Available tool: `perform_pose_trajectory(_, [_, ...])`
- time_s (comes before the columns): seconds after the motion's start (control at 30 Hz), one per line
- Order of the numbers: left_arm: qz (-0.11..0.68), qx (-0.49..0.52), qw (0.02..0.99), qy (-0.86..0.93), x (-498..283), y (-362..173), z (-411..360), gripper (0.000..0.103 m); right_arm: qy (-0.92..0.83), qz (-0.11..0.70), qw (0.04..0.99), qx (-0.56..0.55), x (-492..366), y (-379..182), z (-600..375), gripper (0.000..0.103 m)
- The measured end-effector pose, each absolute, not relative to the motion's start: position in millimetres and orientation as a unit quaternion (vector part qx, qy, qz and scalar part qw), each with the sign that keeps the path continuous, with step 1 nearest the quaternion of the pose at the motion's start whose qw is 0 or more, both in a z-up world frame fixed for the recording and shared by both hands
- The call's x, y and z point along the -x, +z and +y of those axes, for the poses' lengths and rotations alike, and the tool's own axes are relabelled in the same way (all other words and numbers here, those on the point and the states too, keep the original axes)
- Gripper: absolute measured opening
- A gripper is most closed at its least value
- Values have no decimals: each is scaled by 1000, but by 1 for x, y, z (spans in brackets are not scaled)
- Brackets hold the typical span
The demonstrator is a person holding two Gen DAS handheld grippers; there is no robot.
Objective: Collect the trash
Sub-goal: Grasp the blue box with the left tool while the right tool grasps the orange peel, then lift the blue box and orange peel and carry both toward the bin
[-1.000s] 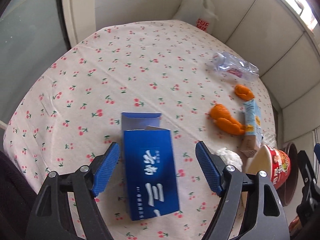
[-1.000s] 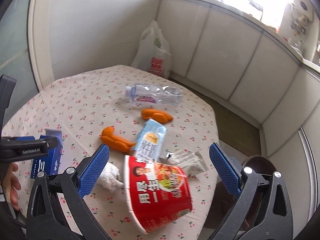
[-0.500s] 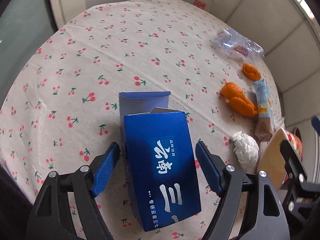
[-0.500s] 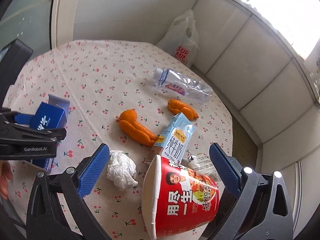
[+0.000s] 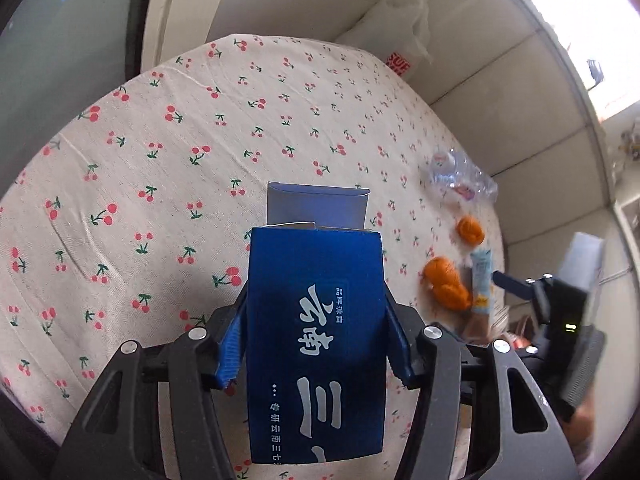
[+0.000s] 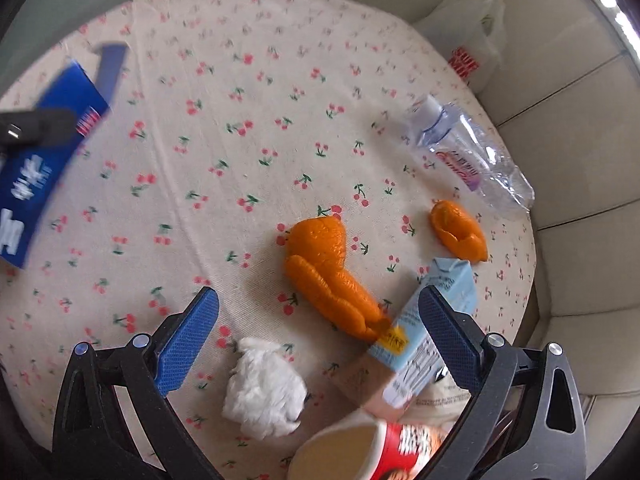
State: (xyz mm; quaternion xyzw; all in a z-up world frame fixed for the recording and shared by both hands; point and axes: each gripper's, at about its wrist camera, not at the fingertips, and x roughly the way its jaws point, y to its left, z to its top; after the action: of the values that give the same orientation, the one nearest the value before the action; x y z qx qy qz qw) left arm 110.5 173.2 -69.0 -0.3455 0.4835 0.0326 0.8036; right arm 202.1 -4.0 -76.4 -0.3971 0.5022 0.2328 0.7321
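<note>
My left hand-held gripper [image 5: 314, 344] has just been closing, and its blue pads now press both long sides of the blue carton [image 5: 316, 344], which fills the lower middle of the left wrist view with its top flap open toward the upper frame. The carton sits over the cherry-print surface [image 5: 160, 160].

My right hand-held gripper [image 6: 316, 344] is spread wide and pinches nothing. Between its fingers, low in the frame, lies a crumpled white tissue [image 6: 264, 388]. Just right of it the pale blue milk carton [image 6: 432, 320] lies tilted, its lower end passing behind the right pad. A long orange peel [image 6: 328, 272] lies at the centre, touching the milk carton; a smaller peel [image 6: 458, 232] sits to the right. A crushed clear bottle [image 6: 468, 156] lies at upper right. A red noodle cup [image 6: 376, 452] shows at the bottom edge.
</note>
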Motion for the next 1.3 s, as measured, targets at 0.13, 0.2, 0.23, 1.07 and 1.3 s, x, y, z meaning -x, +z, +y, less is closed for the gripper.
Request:
perform_pose_trajectory(0.13, [489, 375, 788, 16, -116, -80, 175, 57, 231, 533, 711, 396, -221, -96, -2, 96])
perform_pose_trajectory(0.2, [491, 379, 784, 14, -117, -84, 175, 57, 236, 545, 708, 381, -229, -99, -4, 96])
perform_pose_trajectory(0.23, [493, 381, 782, 13, -118, -86, 175, 57, 237, 553, 709, 368, -233, -99, -6, 95])
perform_pose_trajectory(1.07, [470, 381, 796, 13, -107, -85, 178, 57, 255, 505, 807, 170, -166, -40, -16, 24])
perform_pose_trajectory(1.3, [433, 346, 832, 21, -95, -66, 173, 57, 248, 437, 857, 115, -145, 10, -36, 24])
